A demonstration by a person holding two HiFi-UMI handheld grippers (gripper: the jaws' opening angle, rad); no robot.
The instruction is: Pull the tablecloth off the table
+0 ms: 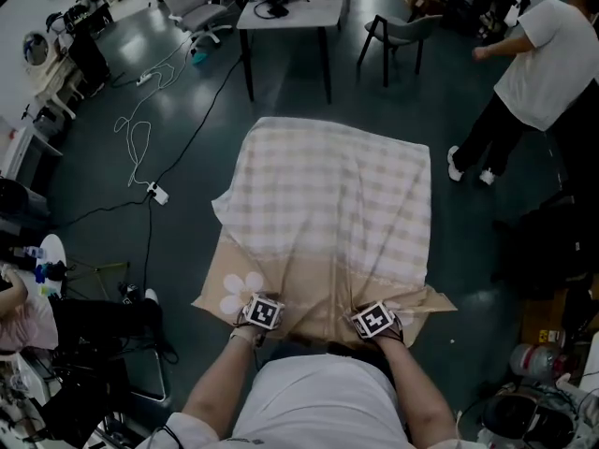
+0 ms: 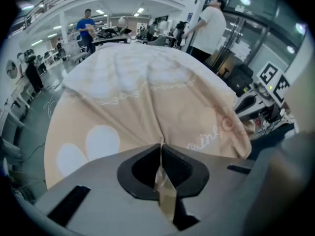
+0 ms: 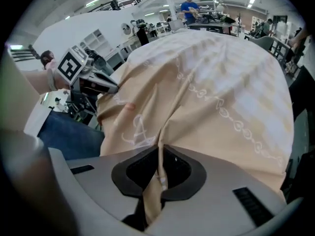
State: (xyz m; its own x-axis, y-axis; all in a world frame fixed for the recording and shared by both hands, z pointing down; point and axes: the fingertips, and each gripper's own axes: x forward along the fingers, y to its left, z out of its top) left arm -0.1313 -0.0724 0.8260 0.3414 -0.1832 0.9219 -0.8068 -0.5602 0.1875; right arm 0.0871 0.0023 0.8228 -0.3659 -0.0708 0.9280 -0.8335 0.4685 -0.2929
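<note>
Tablecloth [image 1: 332, 204]: draped over the counter at frame centre. The checked panel lies on top; the beige border with white flower print hangs over the near edge.

Left tongs [image 2: 161, 154]: clamped on a fold of the beige hem. Right tongs [image 3: 160, 156]: clamped likewise, further right along the same edge.

Judged: cloth light, soft, limp. It creases toward each pinch, and nothing stands on it. Two spaced holds on the near hem suit an even pull.

Surroundings: standing person [image 1: 538, 64] upper right; chair [image 1: 398, 31] and second counter [image 1: 290, 12] at top; floor cable [image 1: 140, 143] upper left. All stand apart from the cloth. The operator's torso [image 1: 323, 400], close behind the tongs, probably limits the pull.
</note>
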